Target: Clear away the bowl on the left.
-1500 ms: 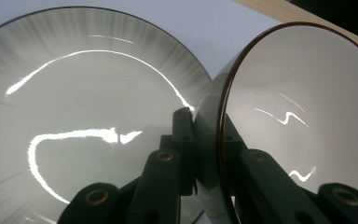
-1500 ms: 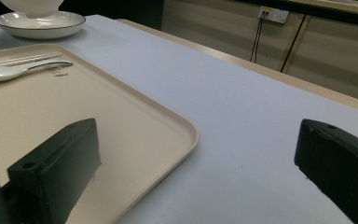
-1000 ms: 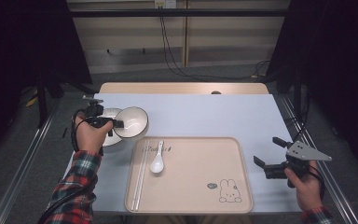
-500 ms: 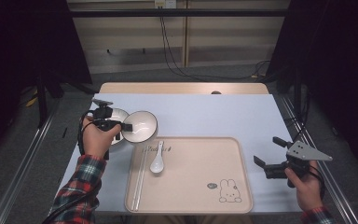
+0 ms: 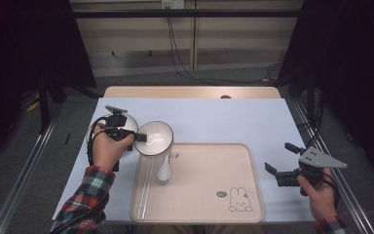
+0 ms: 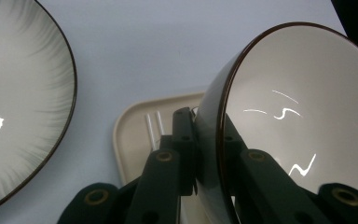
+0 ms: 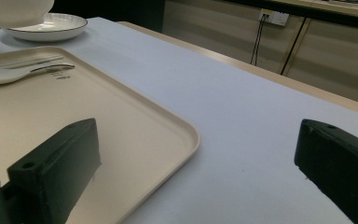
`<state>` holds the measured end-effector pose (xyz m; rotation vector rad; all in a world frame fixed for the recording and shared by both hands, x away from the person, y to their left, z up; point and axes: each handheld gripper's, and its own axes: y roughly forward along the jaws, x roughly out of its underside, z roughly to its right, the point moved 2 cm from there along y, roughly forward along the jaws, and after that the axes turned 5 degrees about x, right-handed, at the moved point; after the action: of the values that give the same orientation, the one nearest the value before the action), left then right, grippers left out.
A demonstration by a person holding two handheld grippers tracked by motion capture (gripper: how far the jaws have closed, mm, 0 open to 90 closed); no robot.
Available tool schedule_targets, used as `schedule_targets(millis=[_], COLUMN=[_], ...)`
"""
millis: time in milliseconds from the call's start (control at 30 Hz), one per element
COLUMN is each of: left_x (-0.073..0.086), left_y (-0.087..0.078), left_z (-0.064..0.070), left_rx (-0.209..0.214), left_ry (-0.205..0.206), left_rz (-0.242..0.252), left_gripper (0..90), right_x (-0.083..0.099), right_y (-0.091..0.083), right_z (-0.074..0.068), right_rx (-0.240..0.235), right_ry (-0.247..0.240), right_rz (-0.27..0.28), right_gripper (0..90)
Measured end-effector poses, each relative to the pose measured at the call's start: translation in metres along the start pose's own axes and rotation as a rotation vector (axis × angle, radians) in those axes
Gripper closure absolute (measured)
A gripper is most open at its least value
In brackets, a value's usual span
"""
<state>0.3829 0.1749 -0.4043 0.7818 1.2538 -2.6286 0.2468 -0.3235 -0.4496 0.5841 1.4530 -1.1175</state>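
My left gripper (image 5: 139, 137) is shut on the rim of a white bowl with a dark edge (image 5: 155, 138). It holds the bowl tilted, above the far left corner of the beige tray (image 5: 209, 161). In the left gripper view the jaws clamp the bowl's wall (image 6: 298, 116), one inside and one outside. A white plate (image 5: 108, 124) lies on the table just left of the bowl, partly under the hand. On the tray lie a white spoon (image 5: 164, 168) and a pair of chopsticks (image 5: 145, 187). My right gripper (image 5: 279, 156) stands open right of the tray, holding nothing.
The tray carries a small rabbit drawing (image 5: 238, 200) near its front right corner. A light blue mat (image 5: 224, 117) covers the table, with bare room behind the tray. In the right gripper view the tray's corner (image 7: 186, 135) lies between the open jaws.
My left gripper has carried the bowl to the right, off the plate and over the tray's far left corner. The right gripper has stayed where it was.
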Motion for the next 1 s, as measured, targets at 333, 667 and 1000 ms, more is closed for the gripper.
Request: schedule_targets(millis=[333, 667, 1000], left_x=[0.008, 0.009, 0.013], left_y=[0.006, 0.016, 0.023], left_z=[0.009, 0.022, 0.034], left_rx=[0.012, 0.036, 0.055], left_ry=[0.032, 0.061, 0.107], left_rz=[-0.038, -0.069, -0.097], left_gripper=[82.9, 82.8, 82.8], right_x=[0.000, 0.001, 0.003], right_y=[0.000, -0.003, -0.006], right_z=[0.000, 0.001, 0.000], right_rx=[0.000, 0.007, -0.001], right_ry=[0.006, 0.004, 0.009], right_rz=[-0.002, 0.000, -0.012], right_gripper=[0.0, 0.0, 0.0])
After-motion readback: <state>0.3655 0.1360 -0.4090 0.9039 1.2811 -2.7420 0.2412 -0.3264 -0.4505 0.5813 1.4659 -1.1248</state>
